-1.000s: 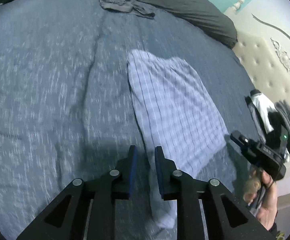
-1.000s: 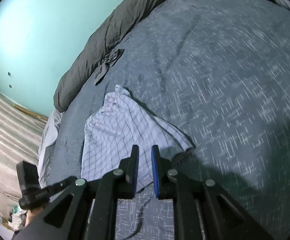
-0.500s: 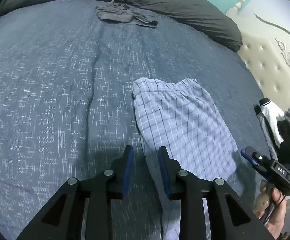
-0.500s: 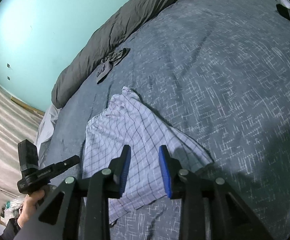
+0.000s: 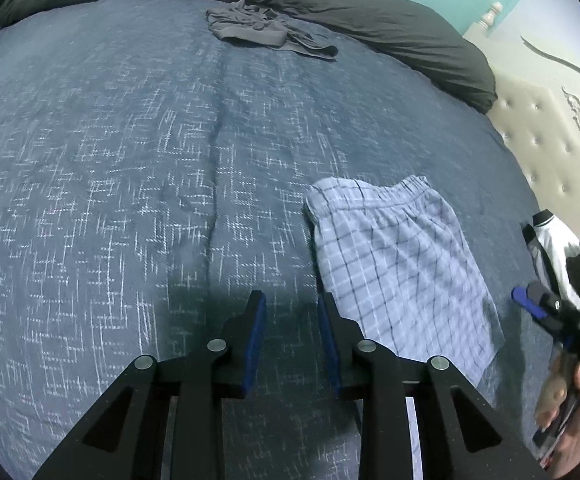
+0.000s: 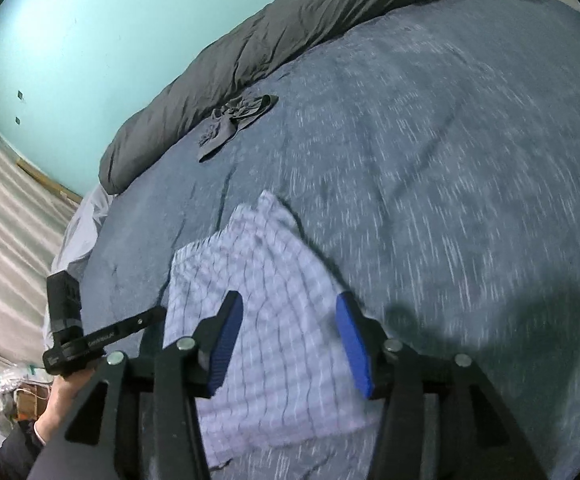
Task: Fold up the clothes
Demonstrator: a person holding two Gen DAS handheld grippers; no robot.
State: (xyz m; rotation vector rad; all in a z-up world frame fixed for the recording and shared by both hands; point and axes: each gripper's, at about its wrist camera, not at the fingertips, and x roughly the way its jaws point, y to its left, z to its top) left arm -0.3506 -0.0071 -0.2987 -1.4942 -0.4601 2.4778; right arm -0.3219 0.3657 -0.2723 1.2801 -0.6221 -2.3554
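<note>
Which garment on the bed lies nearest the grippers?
The plaid shorts, flat and pale checked. The grey garment lies crumpled far off beside the dark duvet.

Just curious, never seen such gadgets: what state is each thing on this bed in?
Plaid shorts: lying flat, folded over, not gripped.
Grey garment: crumpled, unfolded.
Left gripper: open, empty.
Right gripper: opening, above the shorts, gripping nothing.
Dark duvet: bunched along the bed's edge.

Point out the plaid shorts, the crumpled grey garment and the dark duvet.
plaid shorts (image 5: 401, 268), left wrist view, middle of the checked fabric.
grey garment (image 5: 258, 28), left wrist view, its bunched centre.
duvet (image 6: 290, 32), right wrist view, the rolled bulk along the wall.
</note>
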